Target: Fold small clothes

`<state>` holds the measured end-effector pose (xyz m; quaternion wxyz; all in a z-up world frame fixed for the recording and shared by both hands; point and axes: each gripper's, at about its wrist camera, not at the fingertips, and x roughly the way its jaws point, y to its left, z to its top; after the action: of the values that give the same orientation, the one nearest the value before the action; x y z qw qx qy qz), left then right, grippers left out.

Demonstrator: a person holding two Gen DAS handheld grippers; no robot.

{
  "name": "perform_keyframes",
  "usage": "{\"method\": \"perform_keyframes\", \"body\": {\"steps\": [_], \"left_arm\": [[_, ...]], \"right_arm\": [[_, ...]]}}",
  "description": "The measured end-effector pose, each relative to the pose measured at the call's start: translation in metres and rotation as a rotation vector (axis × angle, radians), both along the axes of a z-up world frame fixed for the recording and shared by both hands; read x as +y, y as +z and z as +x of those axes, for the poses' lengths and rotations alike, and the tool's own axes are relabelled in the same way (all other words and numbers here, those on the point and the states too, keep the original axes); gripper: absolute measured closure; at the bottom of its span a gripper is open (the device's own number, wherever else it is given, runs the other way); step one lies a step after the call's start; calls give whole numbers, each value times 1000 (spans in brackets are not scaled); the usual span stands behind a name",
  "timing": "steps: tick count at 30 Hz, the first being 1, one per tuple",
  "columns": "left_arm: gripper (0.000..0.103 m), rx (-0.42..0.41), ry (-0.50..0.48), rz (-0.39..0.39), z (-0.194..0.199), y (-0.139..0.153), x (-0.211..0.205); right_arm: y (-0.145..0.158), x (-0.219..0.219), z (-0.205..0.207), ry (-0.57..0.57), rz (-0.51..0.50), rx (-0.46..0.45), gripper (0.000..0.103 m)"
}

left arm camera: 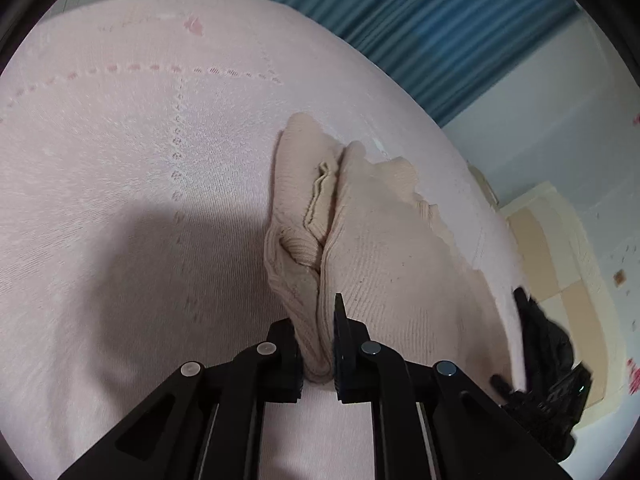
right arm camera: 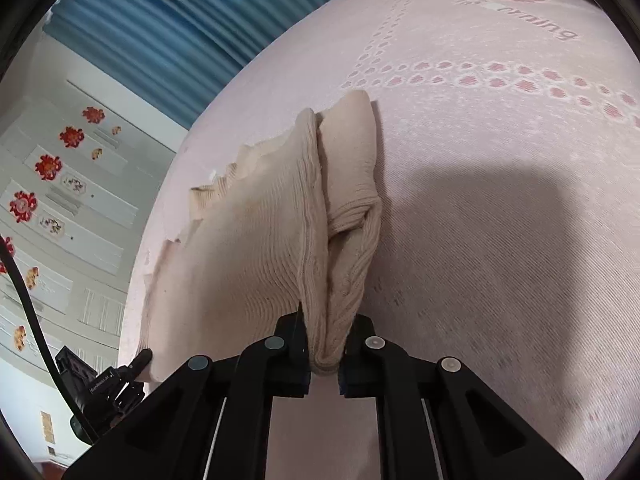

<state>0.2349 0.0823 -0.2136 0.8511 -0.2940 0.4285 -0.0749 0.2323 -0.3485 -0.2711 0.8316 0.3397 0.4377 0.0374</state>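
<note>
Both grippers are clamping the same beige knit garment (left arm camera: 376, 248) right now, and it is stretching out ahead of each of them across the pink bedspread (left arm camera: 140, 152). The left gripper (left arm camera: 318, 354) is pinching a bunched fold of ribbed fabric, jaws drawn in narrow with cloth filling the gap. The right gripper (right arm camera: 325, 354) is doing the same at its own end, jaws close together on a thick doubled edge of the knit garment (right arm camera: 256, 240).

The garment is lying near the edge of the bedspread (right arm camera: 500, 184) on the side where the blue curtain (right arm camera: 172, 28) is hanging, with its scalloped hem trailing toward that edge. From each camera a long crease is running straight away from the fingers, so the garment's long axis looks to be lining up with the way both tools are pointing. The doubled layers are standing up along that crease rather than lying flat.

In the left view, the other tool is showing low at the right of the frame, touching the garment's far corner; in the right view, its partner is sitting low at the left, just beside the knit's edge. So the two appear to be holding neighbouring corners, neither clearly nearer the middle.

My read: a fold is under way, and the coming move is turning on carrying both pinched corners along that crease, away from the tools, over the rest of the cloth. The risk is a layer slipping free.
</note>
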Motion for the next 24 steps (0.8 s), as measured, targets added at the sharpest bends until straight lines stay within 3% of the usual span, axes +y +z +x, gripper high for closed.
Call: {"method": "perform_keyframes", "body": {"steps": [6, 14, 17, 20, 24], "left_arm": [[92, 1, -27, 35, -55, 12, -3], [91, -12, -74, 98, -151, 13, -2], [87, 8, -91, 122, -162, 13, 4], [76, 24, -87, 146, -158, 20, 13], [62, -10, -72, 168, -144, 35, 17]], "right_arm": [[18, 1, -45, 33, -48, 7, 94], [26, 1, -136, 92, -110, 27, 94], [22, 3, -152, 134, -124, 45, 93], [23, 1, -156, 158, -185, 56, 79], [43, 0, -154, 151, -312, -13, 69]]}}
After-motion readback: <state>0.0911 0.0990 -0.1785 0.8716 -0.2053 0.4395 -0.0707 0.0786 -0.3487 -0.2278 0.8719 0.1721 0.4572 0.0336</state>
